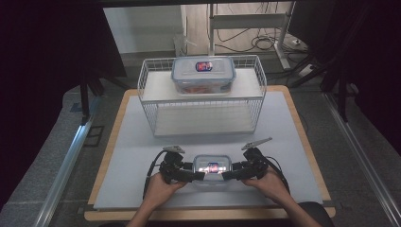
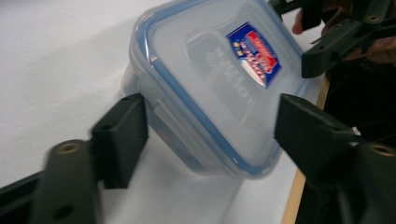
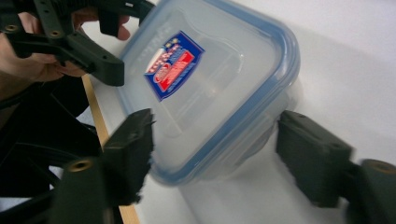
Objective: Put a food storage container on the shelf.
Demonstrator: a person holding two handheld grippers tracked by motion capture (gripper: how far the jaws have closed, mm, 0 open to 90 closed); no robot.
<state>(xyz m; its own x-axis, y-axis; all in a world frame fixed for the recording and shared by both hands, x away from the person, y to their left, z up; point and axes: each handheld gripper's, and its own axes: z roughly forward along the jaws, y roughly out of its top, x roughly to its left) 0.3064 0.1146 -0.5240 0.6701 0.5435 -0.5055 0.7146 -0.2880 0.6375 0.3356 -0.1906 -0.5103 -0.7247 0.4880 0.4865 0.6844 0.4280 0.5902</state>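
Small lidded container [image 1: 212, 170] at lower centre of the high view, on the white mat [image 1: 142, 151]. Flanked end-on by left gripper [image 1: 196, 176] and right gripper [image 1: 228, 175], probably for a level two-handed lift. Jaws straddling it, gaps visible: not yet clamped.
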